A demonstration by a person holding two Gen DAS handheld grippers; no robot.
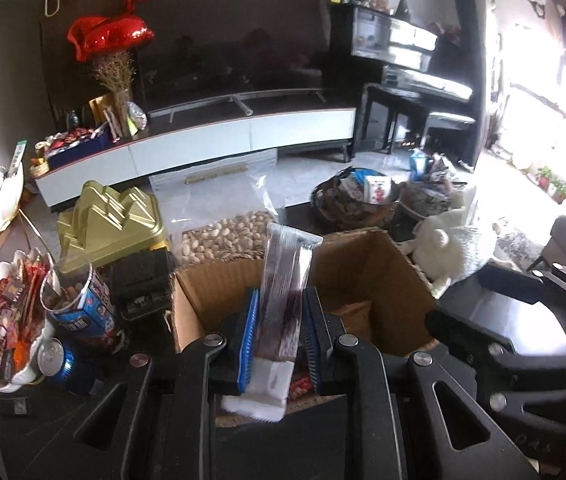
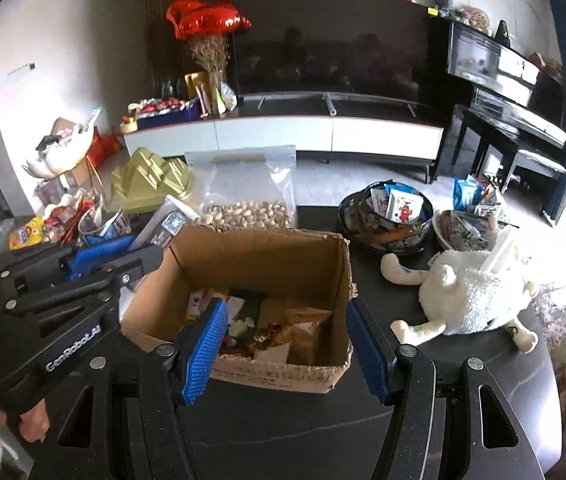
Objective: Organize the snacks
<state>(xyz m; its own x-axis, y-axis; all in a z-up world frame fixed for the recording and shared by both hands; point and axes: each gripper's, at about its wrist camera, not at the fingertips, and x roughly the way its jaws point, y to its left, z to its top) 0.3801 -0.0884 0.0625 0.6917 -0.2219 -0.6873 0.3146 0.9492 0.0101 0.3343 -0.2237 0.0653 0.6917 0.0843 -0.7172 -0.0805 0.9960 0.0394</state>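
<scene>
Left wrist view: the left gripper (image 1: 279,332) has a long clear-wrapped snack packet (image 1: 285,280) between its blue pads (image 1: 249,336). The packet stands nearly upright, its long axis running up and away from the fingers, upper end leaning slightly over the open cardboard box (image 1: 379,276). Whether the pads press it firmly cannot be told; the packet has not dropped, so it counts as held (a light hold, by the look of it).

The relation that matters: the box mouth lies directly ahead of and below the left fingers, so the packet is already over it. From the right wrist view the same packet (image 2: 169,222) shows at the box's left edge, slanting up and away from the box.

The right gripper (image 2: 287,344) stands with its jaws apart and nothing between them, poised over the near side of the box (image 2: 259,256), which already holds assorted wrapped snacks (image 2: 267,332).

Judgement: the left hand is the nearer and the only one loaded; the coming move is a release into the box. Risk: a tall packet let go upright may lodge on the rim.
</scene>
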